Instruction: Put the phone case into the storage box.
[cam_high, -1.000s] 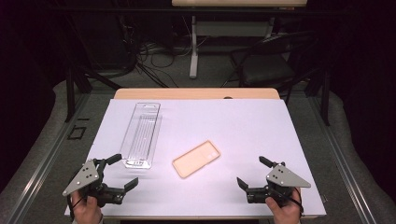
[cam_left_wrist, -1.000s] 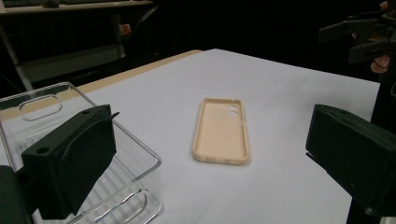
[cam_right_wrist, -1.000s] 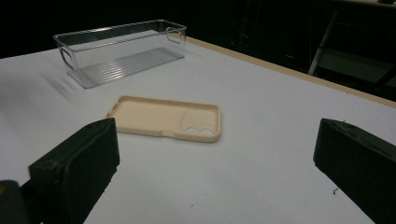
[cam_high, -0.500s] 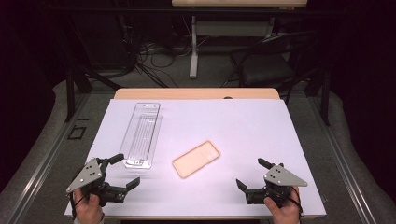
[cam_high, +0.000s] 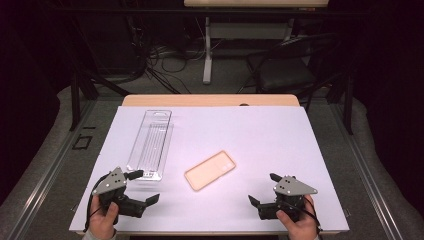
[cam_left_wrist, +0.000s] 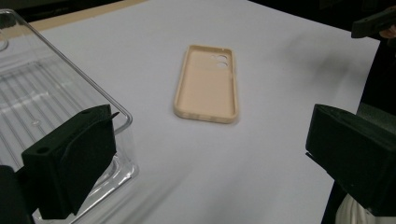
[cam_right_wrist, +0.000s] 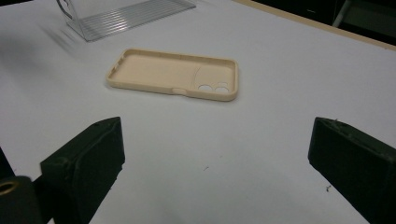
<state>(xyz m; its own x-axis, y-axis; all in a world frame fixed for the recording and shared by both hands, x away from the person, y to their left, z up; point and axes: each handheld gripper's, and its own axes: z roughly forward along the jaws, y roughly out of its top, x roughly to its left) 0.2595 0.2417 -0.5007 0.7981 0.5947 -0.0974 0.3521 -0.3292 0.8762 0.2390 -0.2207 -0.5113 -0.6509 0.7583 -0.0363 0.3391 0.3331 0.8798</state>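
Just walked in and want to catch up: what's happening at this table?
A person holds a hand-held gripper in each hand near the table's front edge. The left hand-held gripper and right hand-held gripper are both open and empty. Between them a beige phone case lies inside-up, untouched. A clear plastic package lies just beyond the left one.

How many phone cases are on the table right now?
1. The phone case lies open side up on the white sheet, apart from the clear plastic box on its left. The box looks empty.
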